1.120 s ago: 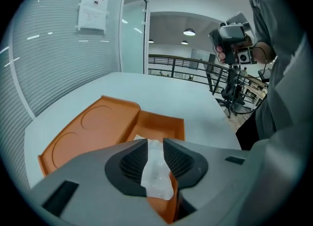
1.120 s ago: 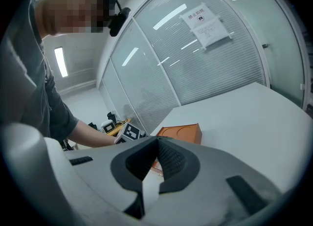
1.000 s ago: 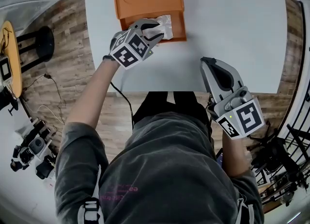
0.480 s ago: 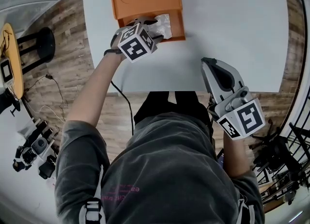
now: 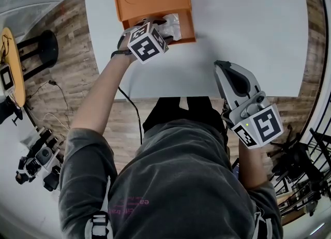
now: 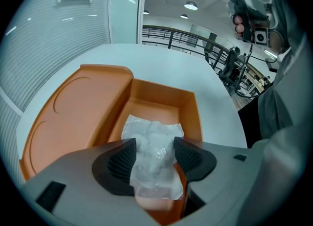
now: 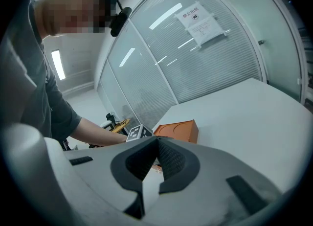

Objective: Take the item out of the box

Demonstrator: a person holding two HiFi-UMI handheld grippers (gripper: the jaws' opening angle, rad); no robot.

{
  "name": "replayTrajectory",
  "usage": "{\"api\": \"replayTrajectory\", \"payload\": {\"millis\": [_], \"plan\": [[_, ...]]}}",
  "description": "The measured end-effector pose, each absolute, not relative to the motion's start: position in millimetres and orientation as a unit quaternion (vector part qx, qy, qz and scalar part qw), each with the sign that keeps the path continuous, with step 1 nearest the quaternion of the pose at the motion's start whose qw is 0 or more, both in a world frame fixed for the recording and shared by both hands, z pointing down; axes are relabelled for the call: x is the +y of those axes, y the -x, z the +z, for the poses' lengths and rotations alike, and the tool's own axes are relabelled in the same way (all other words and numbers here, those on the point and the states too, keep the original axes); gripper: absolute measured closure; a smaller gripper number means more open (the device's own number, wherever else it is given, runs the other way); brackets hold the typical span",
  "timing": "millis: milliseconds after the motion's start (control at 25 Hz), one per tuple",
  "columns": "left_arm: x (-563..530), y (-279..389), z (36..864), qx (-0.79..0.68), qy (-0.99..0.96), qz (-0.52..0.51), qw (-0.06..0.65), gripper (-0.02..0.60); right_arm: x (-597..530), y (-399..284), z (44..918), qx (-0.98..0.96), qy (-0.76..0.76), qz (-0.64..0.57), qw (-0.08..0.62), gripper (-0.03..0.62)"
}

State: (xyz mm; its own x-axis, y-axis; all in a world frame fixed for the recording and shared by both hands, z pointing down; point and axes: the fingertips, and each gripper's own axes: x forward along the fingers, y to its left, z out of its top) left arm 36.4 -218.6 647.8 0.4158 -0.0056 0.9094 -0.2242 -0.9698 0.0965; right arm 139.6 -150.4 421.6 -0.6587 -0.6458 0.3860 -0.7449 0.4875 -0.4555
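Two dark ribbed fingers of your left gripper stand apart, and they have just been opening. The white crinkled packet lies between them and is not pinched. Whether the pads brush its edges is hard to tell. The packet rests inside the orange box, on its floor, towards the wall nearest you. That wall and the packet's lower edge are cut off by the gripper's grey body. What the packet holds cannot be made out through the wrinkled film.

The box's lid lies open flat on the far side of the tray, on the white table.

From your head view, the left gripper's marker cube covers its fingers and most of the packet. Only a white corner peeks out beside it.

On your right gripper the fingers are closed together at the tips, with nothing between them. It hangs over the table's near edge, well apart from the box. Its own view shows the box only small and from the side, partly behind its fingers, so the inside is hidden there.
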Motion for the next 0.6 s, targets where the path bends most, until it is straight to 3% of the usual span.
{"api": "replayTrajectory", "payload": {"millis": [600], "plan": [[-215.1, -34.2, 653.1, -0.059, -0.812, 0.573, 0.089, 0.378, -150.1, -140.7, 424.3, -0.857, -0.407, 0.308, 0.076, 0.589]]}}
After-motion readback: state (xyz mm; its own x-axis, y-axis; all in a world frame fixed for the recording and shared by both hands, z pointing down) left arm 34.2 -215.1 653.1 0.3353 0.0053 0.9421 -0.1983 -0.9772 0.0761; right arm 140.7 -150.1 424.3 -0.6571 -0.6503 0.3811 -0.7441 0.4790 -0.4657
